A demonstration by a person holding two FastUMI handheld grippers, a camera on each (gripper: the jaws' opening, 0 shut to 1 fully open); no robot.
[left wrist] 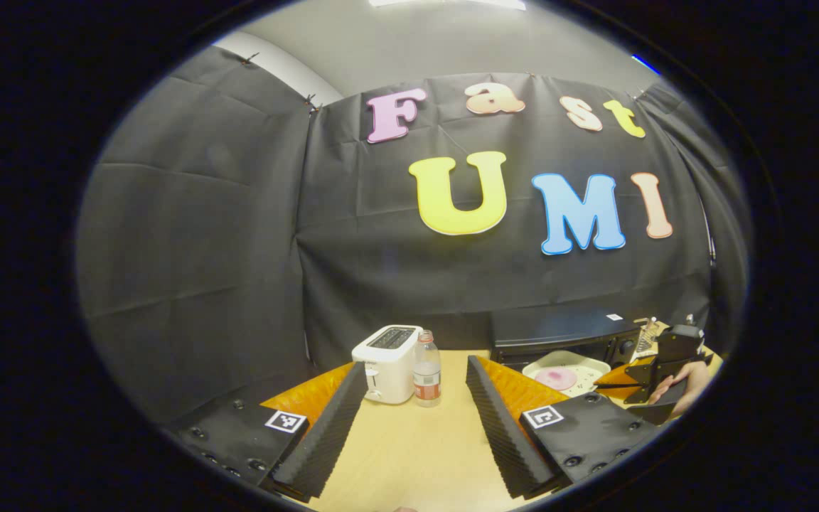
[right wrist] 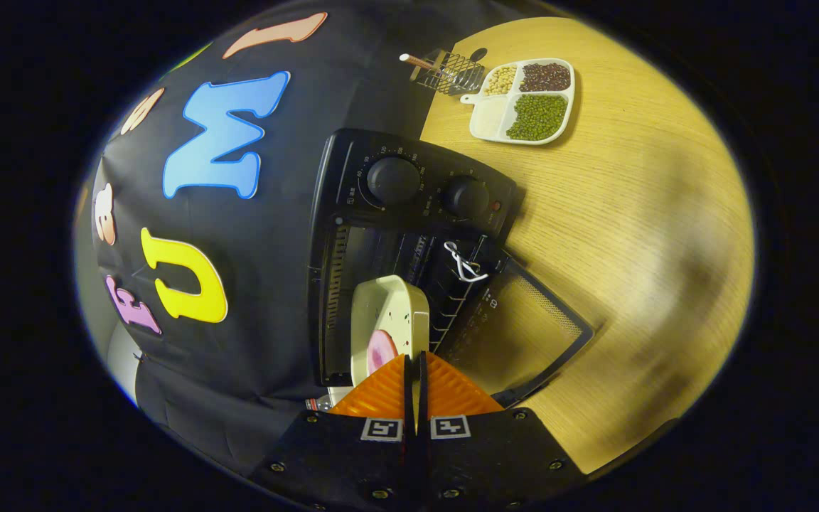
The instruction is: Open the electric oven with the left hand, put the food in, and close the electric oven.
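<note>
At the open electric oven (right wrist: pixel 409 235), the right gripper (right wrist: pixel 414 370) pinches the food plate's (right wrist: pixel 388 320) rim with narrow fingers; the thin hold risks tilting against the rack. The left gripper (left wrist: pixel 416 419) hangs wide, empty, above the table (left wrist: pixel 409 455).

The left gripper view looks level and forward from low over the surface (left wrist: pixel 409 441), facing the booth's back wall, with the toaster (left wrist: pixel 388 363) and bottle (left wrist: pixel 426 370) near and the oven (left wrist: pixel 559 334) farther off to its right. The right gripper view is rolled on its side and sits close to the open oven (right wrist: pixel 409 249), facing into it. Both views share the oven, the plate (left wrist: pixel 566 371) (right wrist: pixel 388 320) and the surface.
</note>
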